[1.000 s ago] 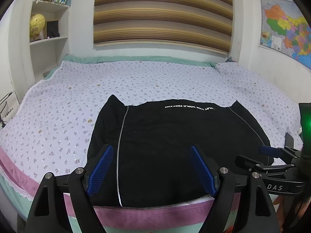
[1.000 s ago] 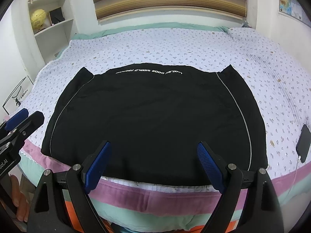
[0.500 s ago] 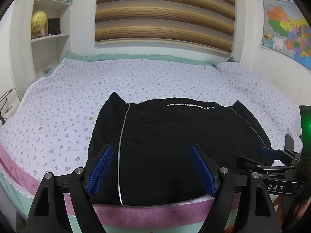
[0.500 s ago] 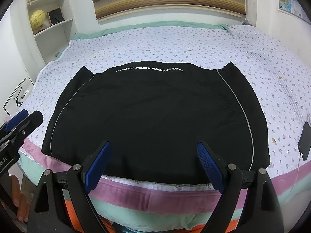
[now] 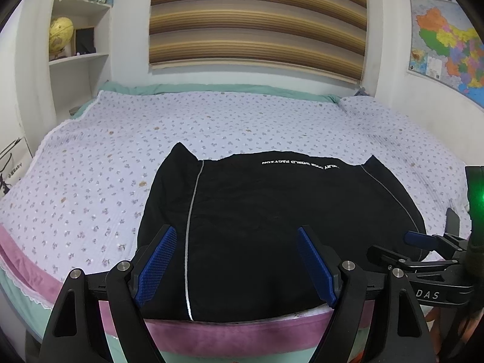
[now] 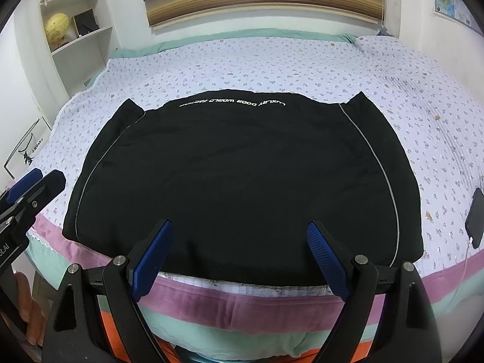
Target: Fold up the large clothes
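A black garment (image 5: 272,230) with thin grey piping and white lettering lies flat on the bed's near part, its near hem along the bed's front edge; it also shows in the right wrist view (image 6: 242,181). My left gripper (image 5: 236,260) is open and empty, held above the garment's near left part. My right gripper (image 6: 242,257) is open and empty over the near hem. The right gripper also shows at the right of the left wrist view (image 5: 423,251); the left gripper shows at the left of the right wrist view (image 6: 30,187).
The bed (image 5: 242,121) has a floral lilac sheet with a pink and green front edge (image 6: 242,299). A phone on a cable (image 6: 475,217) lies at the bed's right. A shelf with a globe (image 5: 60,34) stands far left. A map (image 5: 444,42) hangs at right.
Both cameras have tilted slightly upward, so the garment sits lower in view. The garment has not moved and both grippers stay open.
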